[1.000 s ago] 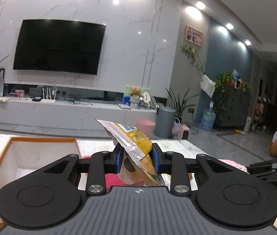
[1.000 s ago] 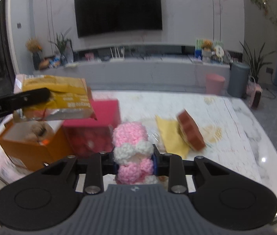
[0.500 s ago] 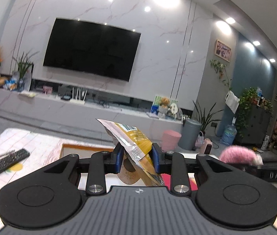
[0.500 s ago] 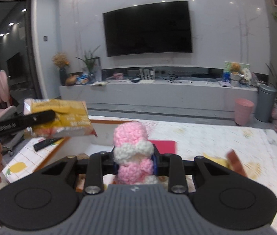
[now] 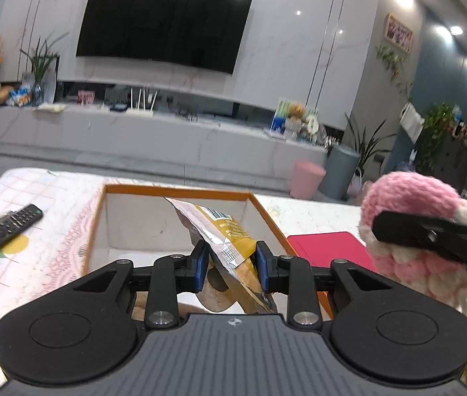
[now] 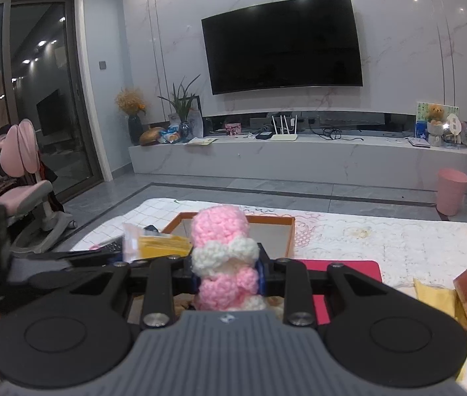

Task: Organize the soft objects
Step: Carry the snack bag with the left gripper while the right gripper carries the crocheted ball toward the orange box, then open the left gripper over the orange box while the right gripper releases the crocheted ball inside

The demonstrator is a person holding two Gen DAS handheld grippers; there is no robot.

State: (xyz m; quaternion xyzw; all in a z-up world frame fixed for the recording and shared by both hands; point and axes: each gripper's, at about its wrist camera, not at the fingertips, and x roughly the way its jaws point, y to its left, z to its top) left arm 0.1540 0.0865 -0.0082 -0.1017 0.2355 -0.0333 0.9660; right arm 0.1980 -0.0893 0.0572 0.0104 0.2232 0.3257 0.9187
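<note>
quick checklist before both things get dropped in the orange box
1. Left gripper clamps the yellow snack bag: ok.
2. Right gripper clamps the pink knitted toy: ok.
3. Orange box is open on top: ok.
4. Snack bag is over the box: ok.
5. Toy is over the box: cannot tell.
6. Free room left on the box floor: cannot tell, mostly hidden.

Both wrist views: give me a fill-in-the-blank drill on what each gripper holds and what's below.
1. The left gripper is shut on a crinkly ____ snack packet.
2. The right gripper is shut on a pink and ____ knitted yarn toy.
3. The open cardboard box has an ____ rim.
4. A black ____ lies on the table left of that box.

Missing words: yellow; white; orange; remote control
</note>
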